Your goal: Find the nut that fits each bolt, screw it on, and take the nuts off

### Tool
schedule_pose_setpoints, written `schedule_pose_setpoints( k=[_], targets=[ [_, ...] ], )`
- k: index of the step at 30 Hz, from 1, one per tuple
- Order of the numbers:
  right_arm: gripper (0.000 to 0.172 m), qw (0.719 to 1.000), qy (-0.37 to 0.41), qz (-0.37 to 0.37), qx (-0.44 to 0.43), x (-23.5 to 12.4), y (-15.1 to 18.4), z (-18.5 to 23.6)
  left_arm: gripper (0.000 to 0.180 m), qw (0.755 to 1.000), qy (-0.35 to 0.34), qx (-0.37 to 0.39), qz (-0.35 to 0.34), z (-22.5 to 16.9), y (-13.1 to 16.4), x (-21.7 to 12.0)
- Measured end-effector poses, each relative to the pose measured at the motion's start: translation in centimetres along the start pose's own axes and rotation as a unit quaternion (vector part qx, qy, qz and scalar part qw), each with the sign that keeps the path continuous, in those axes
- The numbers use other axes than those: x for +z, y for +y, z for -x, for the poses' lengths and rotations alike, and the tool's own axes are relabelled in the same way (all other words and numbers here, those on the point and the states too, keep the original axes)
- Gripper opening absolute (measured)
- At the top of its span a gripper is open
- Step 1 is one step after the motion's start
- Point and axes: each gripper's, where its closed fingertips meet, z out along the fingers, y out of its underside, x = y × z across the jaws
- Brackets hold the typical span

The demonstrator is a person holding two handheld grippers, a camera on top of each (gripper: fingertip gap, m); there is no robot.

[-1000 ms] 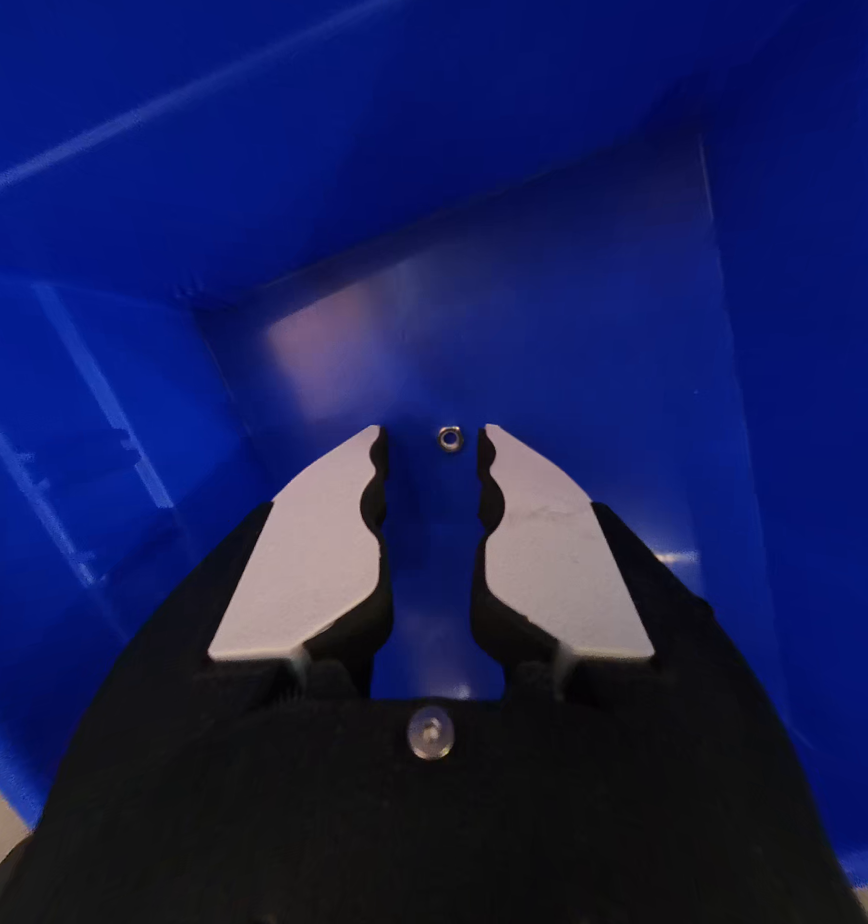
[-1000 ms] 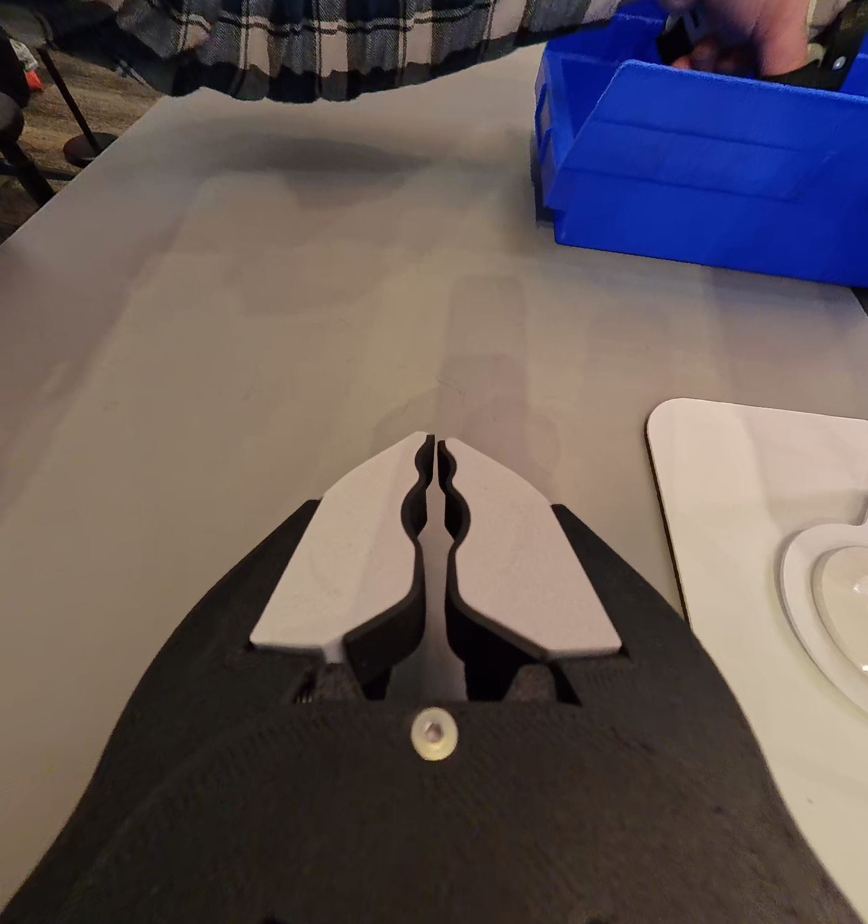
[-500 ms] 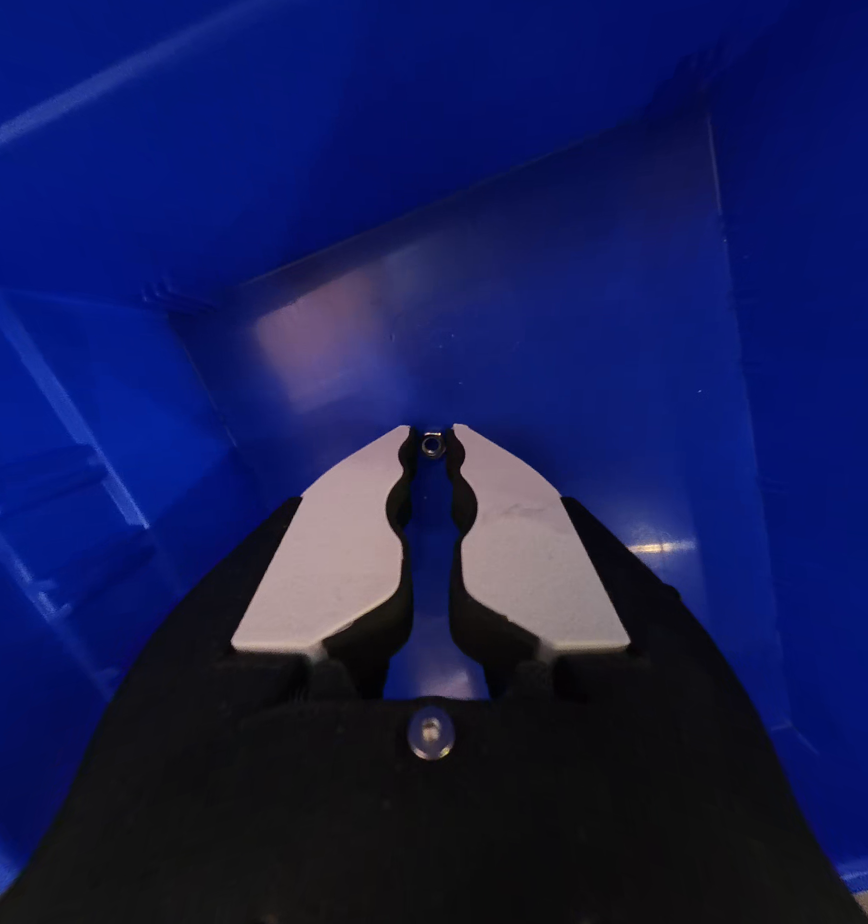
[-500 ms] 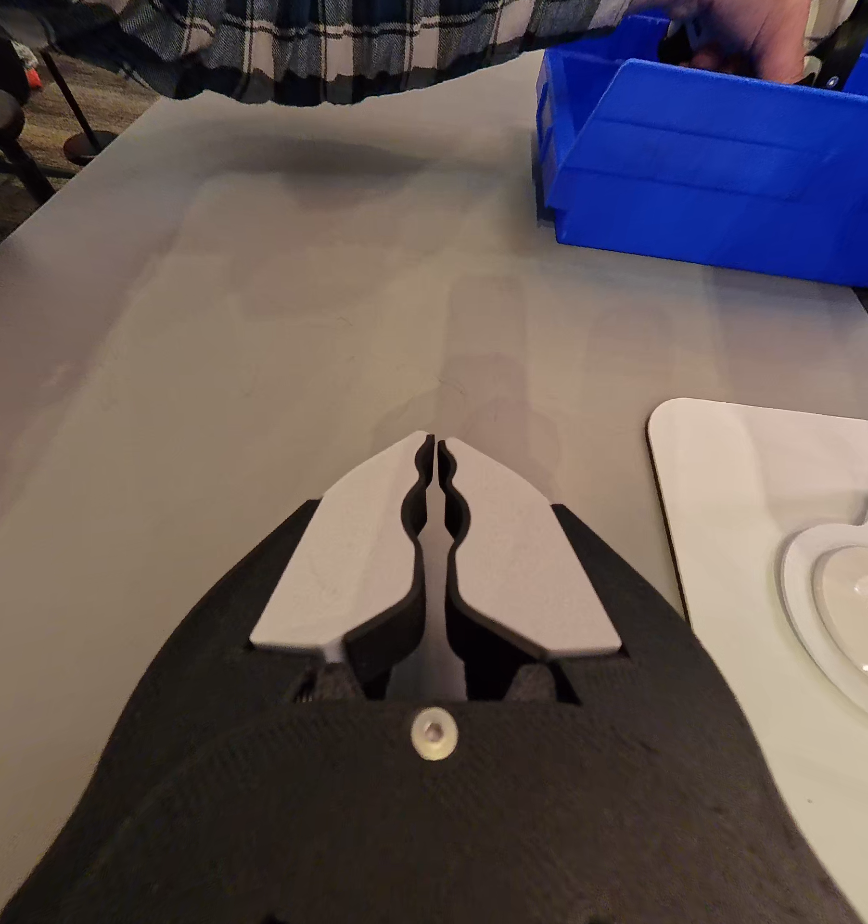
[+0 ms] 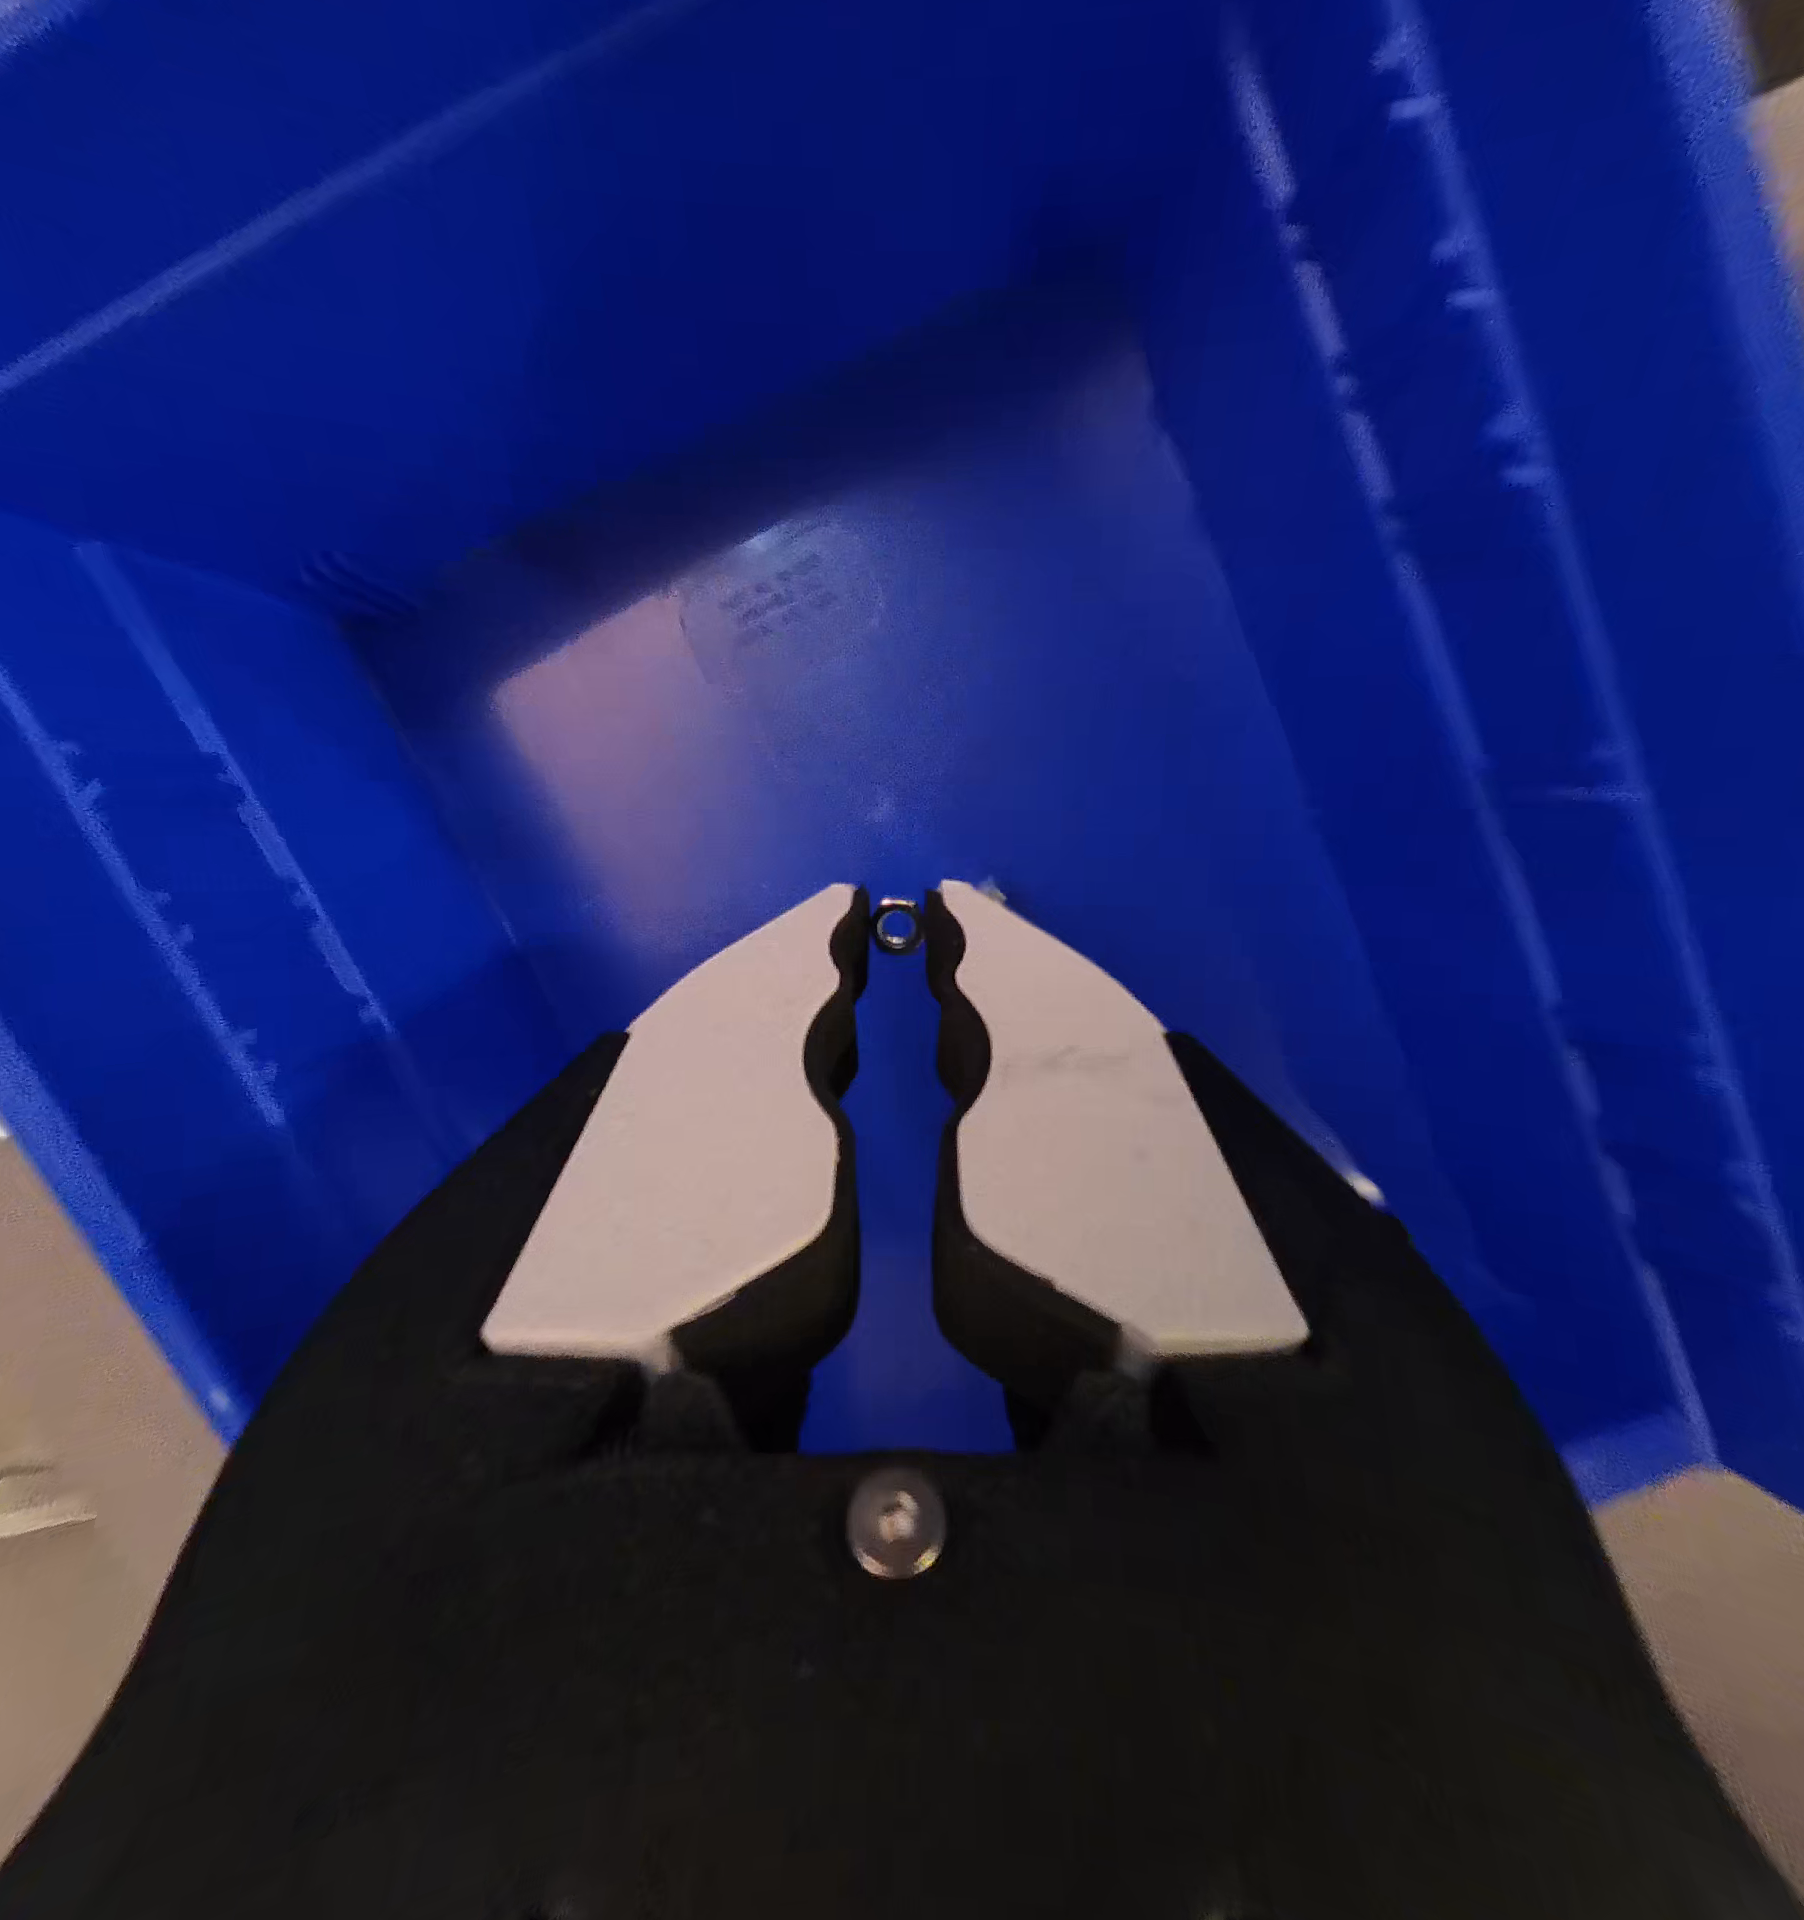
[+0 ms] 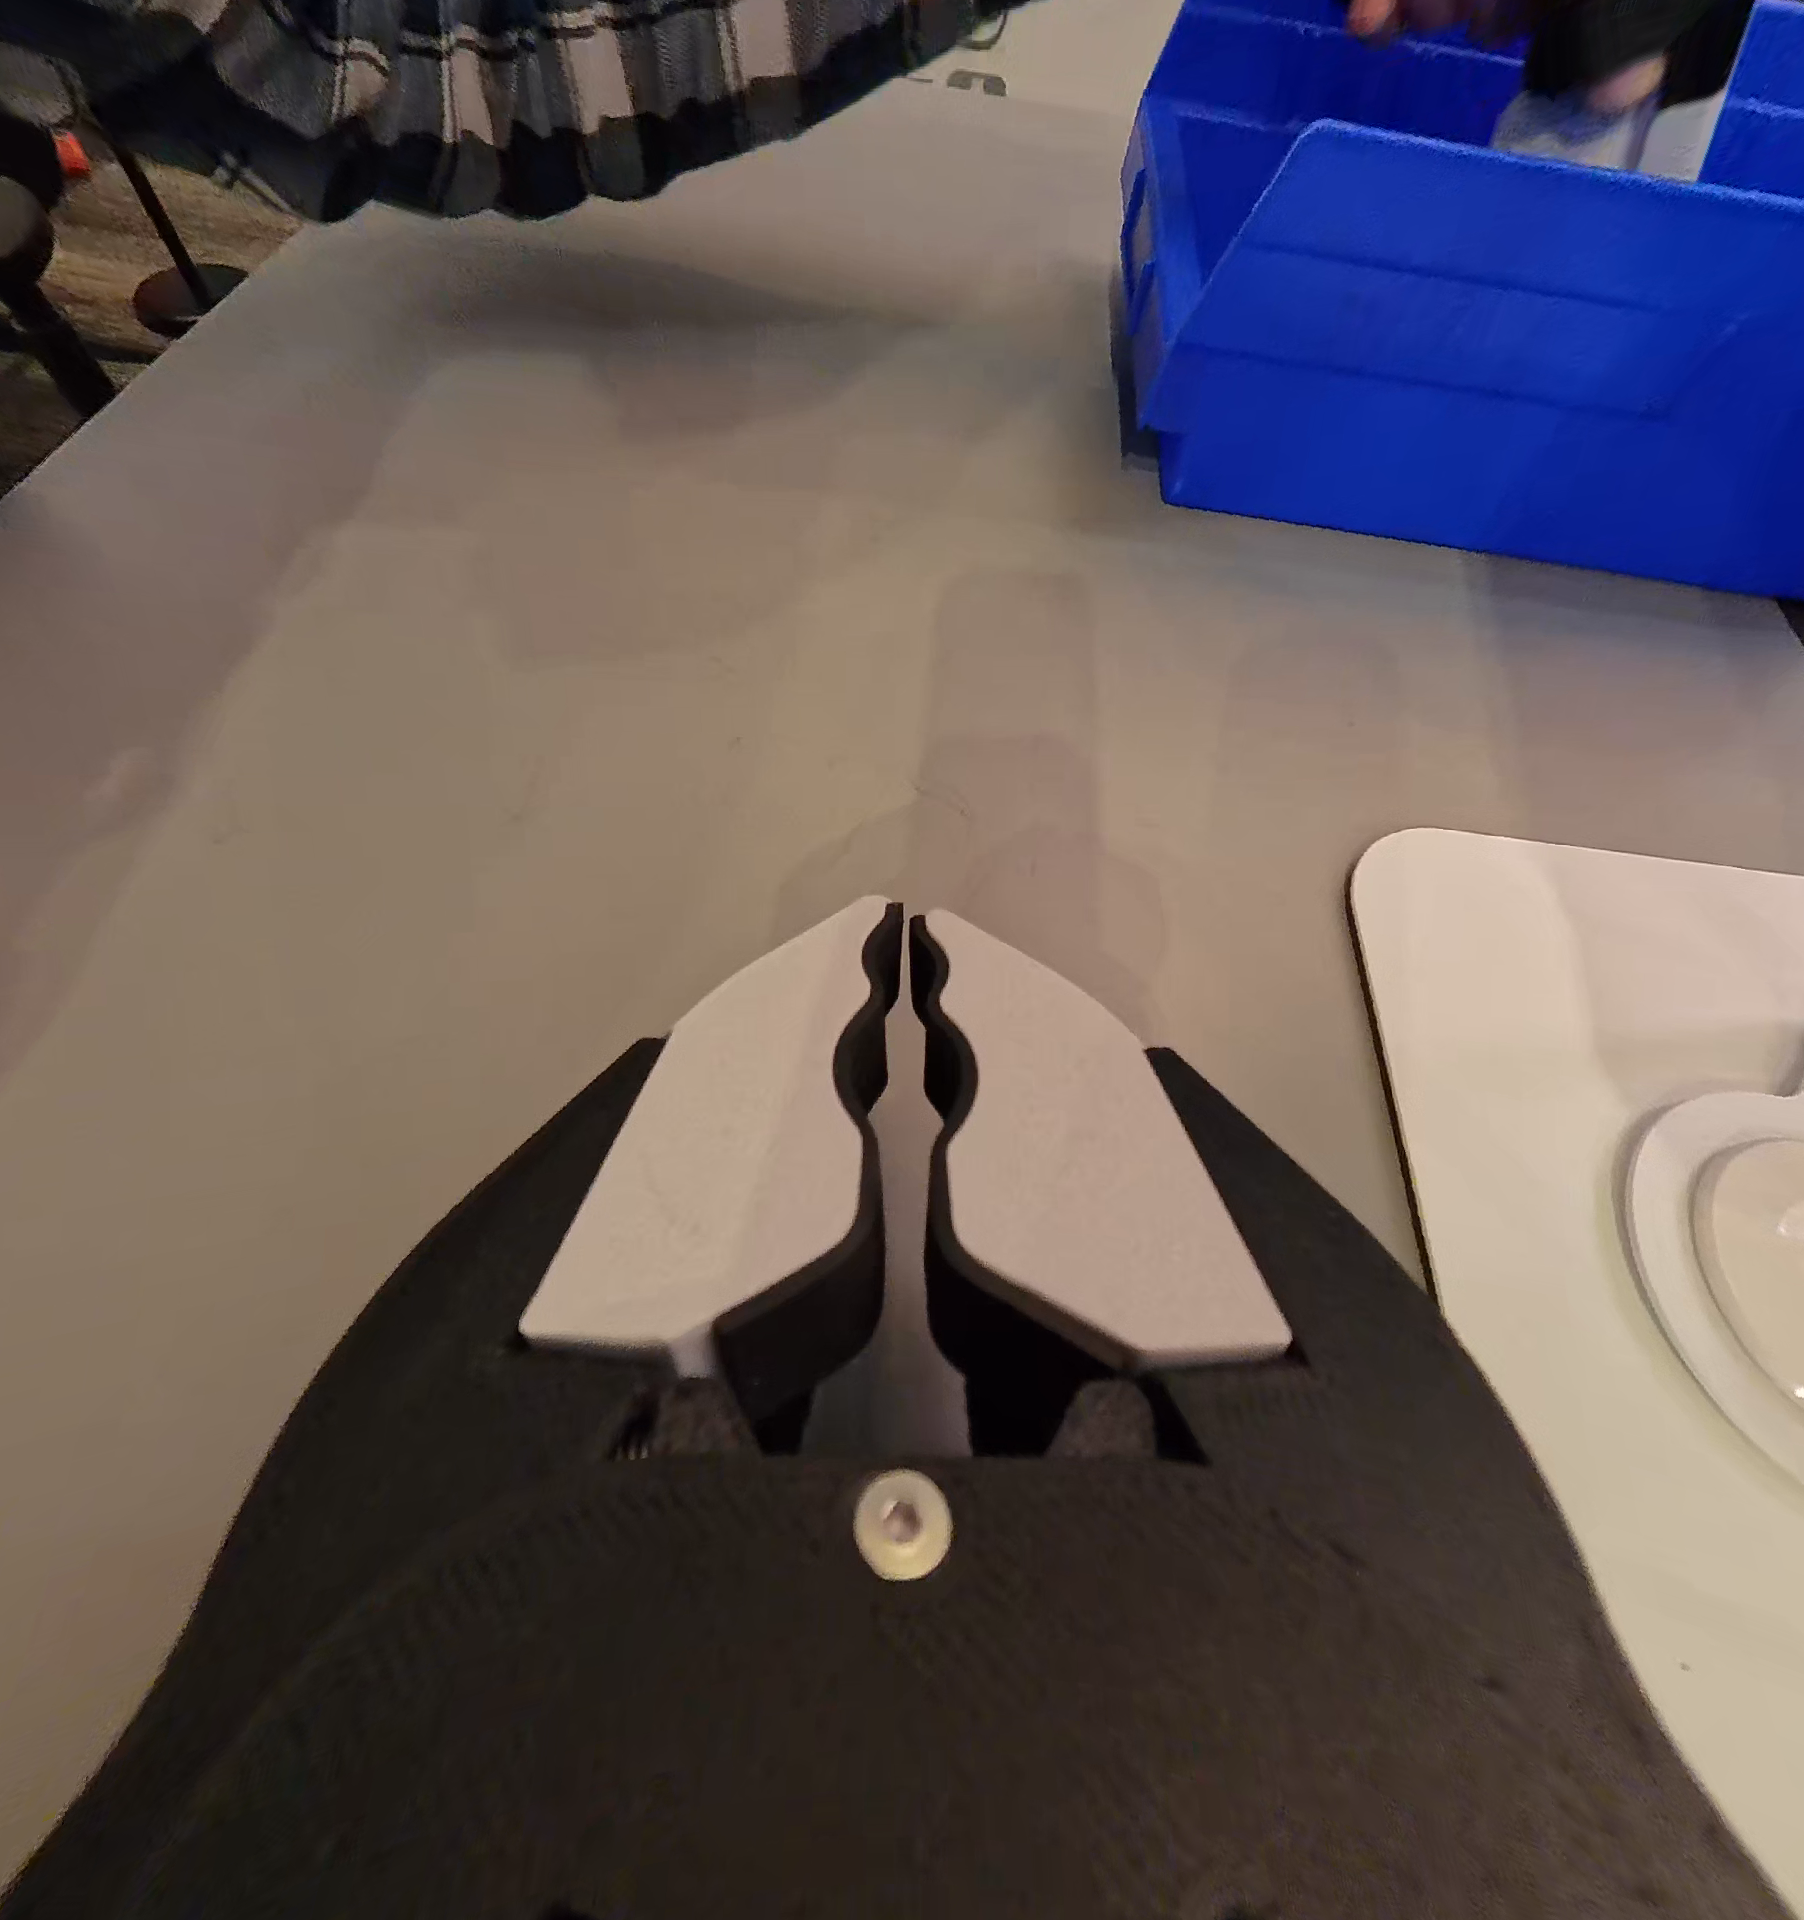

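Grey tabletop (image 6: 565, 623), blue bin (image 6: 1500, 364), white board (image 6: 1552, 1039), dark floor (image 6: 4, 416)

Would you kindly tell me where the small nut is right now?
In the left wrist view, the nut sits pinched at the tips of the left gripper, inside the blue bin.

The bin (image 5: 565, 364) is a saturated blue all over, with a pale violet sheen on its floor at the far left. The small nut (image 5: 894, 926) is shiny silver with a dark hole. Both grippers, left (image 5: 894, 914) and right (image 6: 899, 920), have matte black bodies, pale grey-white finger plates, black pads (image 5: 848, 940) and one silver screw each. The table (image 6: 462, 675) is plain beige-grey. At the right lies a white board (image 6: 1500, 987) with a thin dark edge, bearing a clear, glassy dish (image 6: 1791, 1247). At the far left, a black, grey and white plaid cloth (image 6: 482, 83).
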Motion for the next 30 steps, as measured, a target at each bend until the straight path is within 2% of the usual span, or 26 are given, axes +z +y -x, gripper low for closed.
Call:
schedule_pose_setpoints(
  k=[7,13,18,22,25,30],
  targets=[
    [0.001,1.000,0.000,0.002,-0.004,0.0,0.1,0.1,0.010,0.997,0.016,0.049,-0.049,-5.4,3.1,-6.6],
    [0.001,1.000,0.001,0.003,-0.004,0.0,0.1,0.1,0.009,0.989,0.054,0.118,-0.067,-14.3,7.7,-9.5],
    [0.001,1.000,0.001,0.003,-0.004,0.0,0.1,0.1,0.009,0.976,0.100,0.180,-0.076,-22.6,10.5,-9.0],
    [0.001,1.000,0.001,0.003,-0.005,0.0,0.1,0.2,0.009,0.962,0.151,0.222,-0.050,-28.0,12.4,-6.3],
    [0.001,1.000,0.000,0.005,-0.006,0.0,0.2,0.2,0.009,0.959,0.139,0.248,-0.004,-29.1,14.3,-4.0],
    [0.001,1.000,0.000,0.008,-0.009,0.1,0.2,0.3,0.009,0.955,0.150,0.255,0.013,-30.0,15.5,-2.4]
  ],
)
